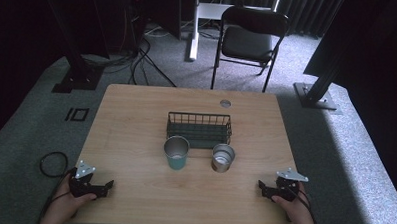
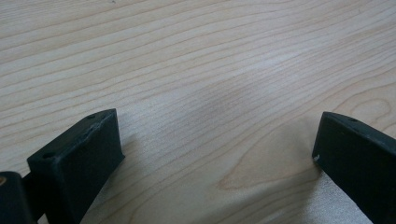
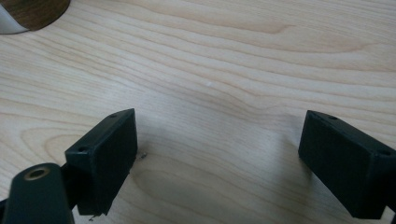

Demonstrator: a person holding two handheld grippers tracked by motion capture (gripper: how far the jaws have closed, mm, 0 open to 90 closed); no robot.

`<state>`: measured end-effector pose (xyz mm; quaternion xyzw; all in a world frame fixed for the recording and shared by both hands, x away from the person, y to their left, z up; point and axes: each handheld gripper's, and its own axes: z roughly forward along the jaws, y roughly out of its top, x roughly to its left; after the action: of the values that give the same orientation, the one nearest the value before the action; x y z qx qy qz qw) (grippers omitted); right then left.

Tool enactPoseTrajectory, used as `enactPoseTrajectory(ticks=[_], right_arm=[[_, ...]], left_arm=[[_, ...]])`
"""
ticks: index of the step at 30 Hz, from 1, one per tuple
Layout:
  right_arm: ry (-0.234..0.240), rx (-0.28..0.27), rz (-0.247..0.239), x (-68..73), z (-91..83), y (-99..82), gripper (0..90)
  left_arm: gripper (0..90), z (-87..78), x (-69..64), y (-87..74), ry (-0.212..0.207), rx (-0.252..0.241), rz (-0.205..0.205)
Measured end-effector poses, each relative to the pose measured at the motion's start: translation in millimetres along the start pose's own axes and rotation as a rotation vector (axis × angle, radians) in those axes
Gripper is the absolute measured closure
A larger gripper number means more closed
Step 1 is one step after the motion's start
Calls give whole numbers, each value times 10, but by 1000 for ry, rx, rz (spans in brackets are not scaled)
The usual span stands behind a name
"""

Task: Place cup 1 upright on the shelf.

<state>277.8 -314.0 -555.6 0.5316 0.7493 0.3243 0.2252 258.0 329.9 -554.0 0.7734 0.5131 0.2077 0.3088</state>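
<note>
A black wire basket (image 1: 198,128) stands empty at the middle of the wooden table (image 1: 136,120). Just in front of it are a teal cup (image 1: 176,153) with a metal inside and, to its right, a shorter metal cup (image 1: 223,158) with a brown side. The base of that cup (image 3: 32,11) is at the top left of the right gripper view. My left gripper (image 1: 106,186) rests open near the front left corner, over bare wood (image 2: 217,140). Open as well, my right gripper (image 1: 262,187) lies near the front right corner, nothing between its jaws (image 3: 219,140).
A round grommet (image 1: 225,103) sits in the table's far edge. Behind the table stands a black folding chair (image 1: 249,38). A cable loop (image 1: 53,163) lies on the grey carpet at the left. Black frame posts (image 1: 318,76) rise at both sides.
</note>
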Motion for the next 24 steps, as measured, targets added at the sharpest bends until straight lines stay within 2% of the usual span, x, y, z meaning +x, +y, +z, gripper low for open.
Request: enactPoseTrajectory(ticks=[8, 24], right_arm=[[9, -4, -19, 45, 53, 60, 128], [88, -36, -75, 238, 106, 236, 129]], left_arm=[[19, 0, 0, 0, 0, 0, 0], [19, 0, 0, 0, 0, 0, 0]])
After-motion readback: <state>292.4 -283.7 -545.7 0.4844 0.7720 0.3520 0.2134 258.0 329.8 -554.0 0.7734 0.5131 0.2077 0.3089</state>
